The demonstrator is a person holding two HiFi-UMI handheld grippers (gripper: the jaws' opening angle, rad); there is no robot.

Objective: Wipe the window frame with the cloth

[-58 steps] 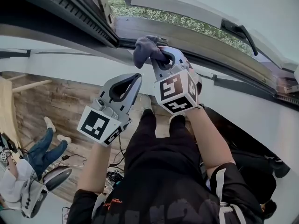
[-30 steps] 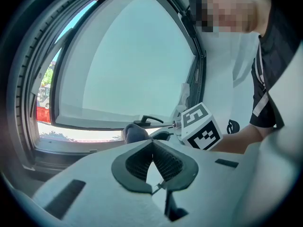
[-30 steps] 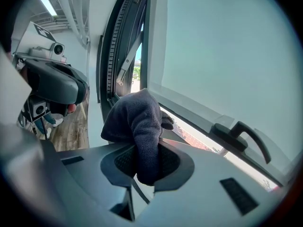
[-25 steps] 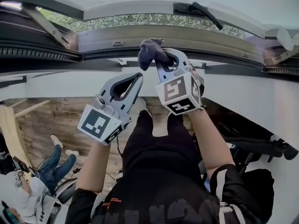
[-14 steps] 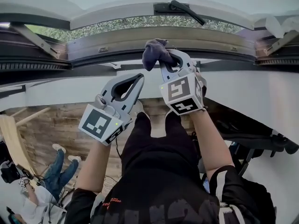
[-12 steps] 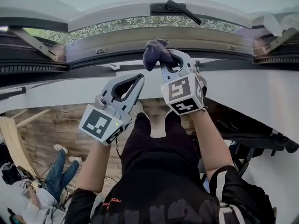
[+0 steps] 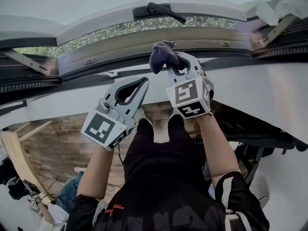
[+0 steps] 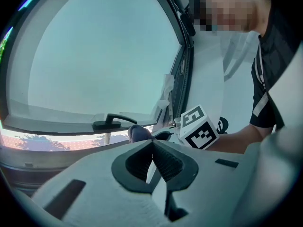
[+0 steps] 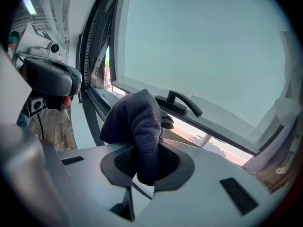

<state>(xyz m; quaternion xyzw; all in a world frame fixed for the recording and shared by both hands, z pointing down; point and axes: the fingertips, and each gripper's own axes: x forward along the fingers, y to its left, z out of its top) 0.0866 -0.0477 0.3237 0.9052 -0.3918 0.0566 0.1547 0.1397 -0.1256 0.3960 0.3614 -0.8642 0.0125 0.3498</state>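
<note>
Right gripper (image 7: 172, 65) jaws clamp a dark cloth (image 7: 161, 55), bunched up at the window frame (image 7: 115, 44). Left gripper (image 7: 142, 82) hangs lower, just beside it, with its jaws pressed together and nothing between them.

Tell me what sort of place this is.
Likely an indoor room at an open window, seen from inside. The frame is in front, with a handle on the swung-out sash, shrubs beyond and wood floor below. The right gripper holds a cloth at the frame.
</note>
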